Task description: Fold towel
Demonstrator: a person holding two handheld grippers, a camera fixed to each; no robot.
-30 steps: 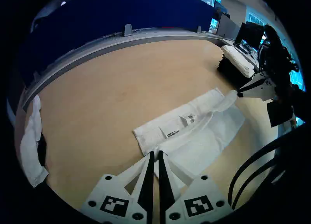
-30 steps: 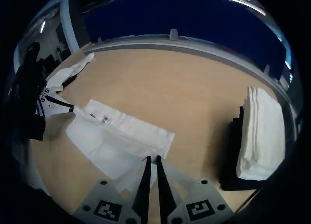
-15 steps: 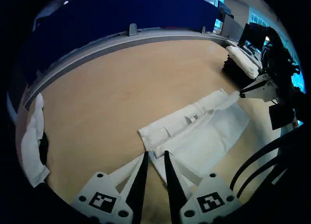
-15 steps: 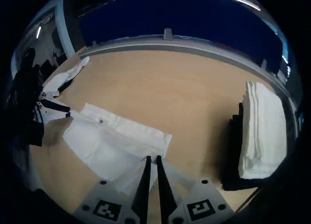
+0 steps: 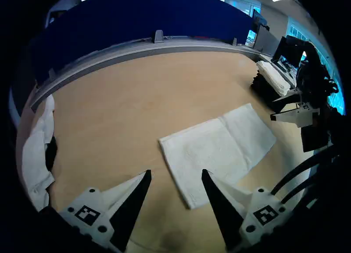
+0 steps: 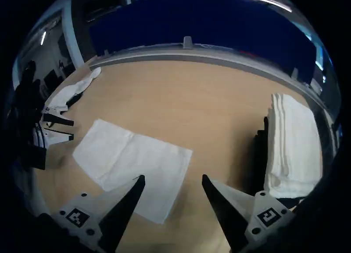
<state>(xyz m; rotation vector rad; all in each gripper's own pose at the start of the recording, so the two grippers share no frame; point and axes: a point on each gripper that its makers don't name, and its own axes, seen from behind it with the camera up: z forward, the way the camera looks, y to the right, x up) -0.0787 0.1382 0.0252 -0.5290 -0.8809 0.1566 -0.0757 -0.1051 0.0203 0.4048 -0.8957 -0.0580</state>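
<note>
A white towel lies flat on the wooden table, folded over into a rectangle with a crease across it. In the left gripper view my left gripper stands open just short of the towel's near corner, nothing between its fingers. The right gripper view has the same towel left of centre, with my right gripper open above its near edge. The right gripper also appears far off at the towel's right end. The left gripper appears open at the left.
A stack of folded white towels sits on a black stand at the table's right side. Crumpled white cloth lies at the left edge. A blue partition runs along the back. Black chair tubing crosses the lower right.
Both grippers have gone from shut on the towel's edge to open. The lifted layer now lies flat, folded over the rest, and the label is covered.
</note>
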